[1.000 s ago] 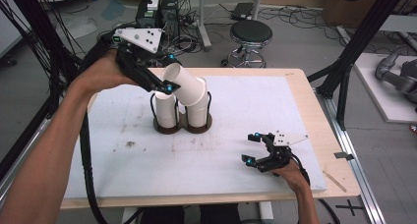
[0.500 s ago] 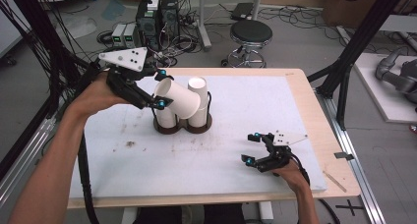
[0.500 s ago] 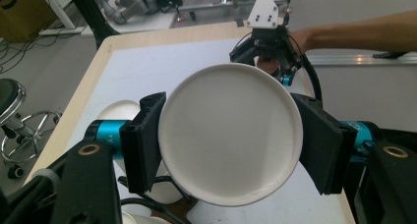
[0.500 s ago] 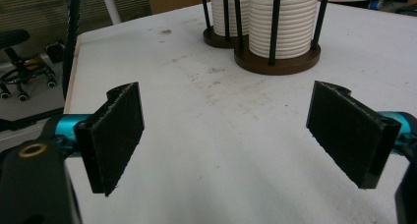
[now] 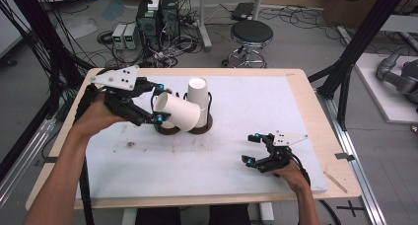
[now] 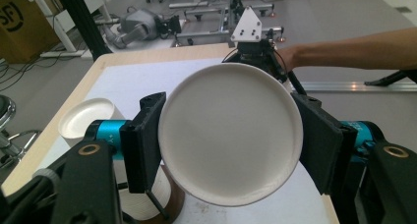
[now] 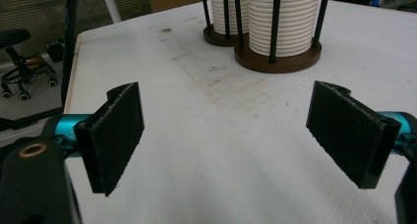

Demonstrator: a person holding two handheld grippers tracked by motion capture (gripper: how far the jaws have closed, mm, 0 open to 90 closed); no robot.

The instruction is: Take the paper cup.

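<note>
I have a white paper cup clamped in my left gripper, its pads pressing on the sides near the closed bottom, which faces the left gripper view's camera. Over the last second I brought that hand down and toward me: a second ago the cup was tilted up high above the two cup holders, and now it lies nearly level, low over the left holder, its open mouth pointing at the stack of cups in the right holder and looking to touch it. So the cup is off its stack and in my grip, not yet set anywhere. I judge the pulling-off part done; what is left is to carry it away from the black rods of the holders without snagging them and to set it down on the white surface.

My right gripper has not moved. It rests near the front right of the surface with its jaws wide apart and nothing between them.
</note>
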